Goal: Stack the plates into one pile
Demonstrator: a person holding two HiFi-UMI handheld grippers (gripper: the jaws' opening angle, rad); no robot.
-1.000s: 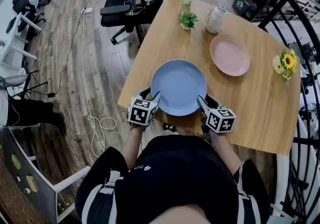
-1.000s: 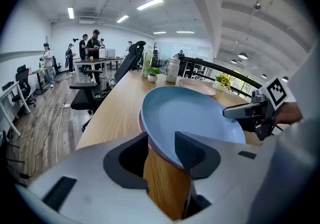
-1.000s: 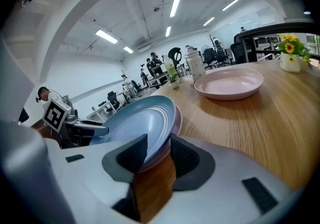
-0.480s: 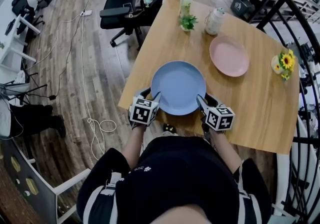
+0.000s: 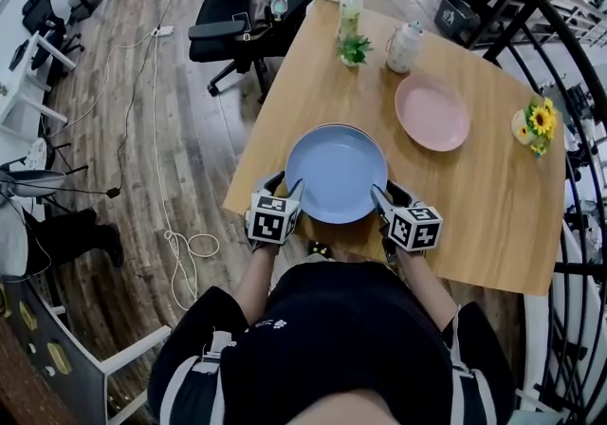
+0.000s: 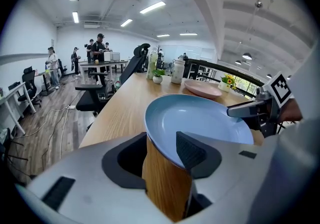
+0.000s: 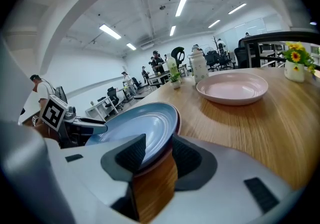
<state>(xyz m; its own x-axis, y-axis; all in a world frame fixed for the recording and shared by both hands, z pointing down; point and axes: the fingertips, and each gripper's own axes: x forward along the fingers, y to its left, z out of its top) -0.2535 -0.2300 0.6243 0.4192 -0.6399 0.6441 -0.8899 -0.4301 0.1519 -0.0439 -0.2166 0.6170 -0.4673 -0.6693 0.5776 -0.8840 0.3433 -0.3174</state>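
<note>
A blue plate (image 5: 336,173) sits at the near edge of the wooden table (image 5: 474,214), and both grippers hold its near rim. My left gripper (image 5: 292,190) is shut on the plate's left rim; in the left gripper view the blue plate (image 6: 200,118) runs between the two pads. My right gripper (image 5: 379,195) is shut on the right rim, and the blue plate (image 7: 135,125) passes between that gripper's pads too. A pink plate (image 5: 432,111) lies alone at the far right of the table, also seen as the pink plate (image 7: 232,88) in the right gripper view.
At the table's far edge stand a bottle (image 5: 349,9), a small potted plant (image 5: 354,49) and a white jar (image 5: 402,46). A vase of sunflowers (image 5: 531,127) is at the right edge. A black office chair (image 5: 256,10) stands beyond the table and a black railing (image 5: 569,63) runs to the right.
The blue plate stays gripped on both sides and seems slightly raised, with a dark edge now showing at its far rim. The pink plate has not moved.
</note>
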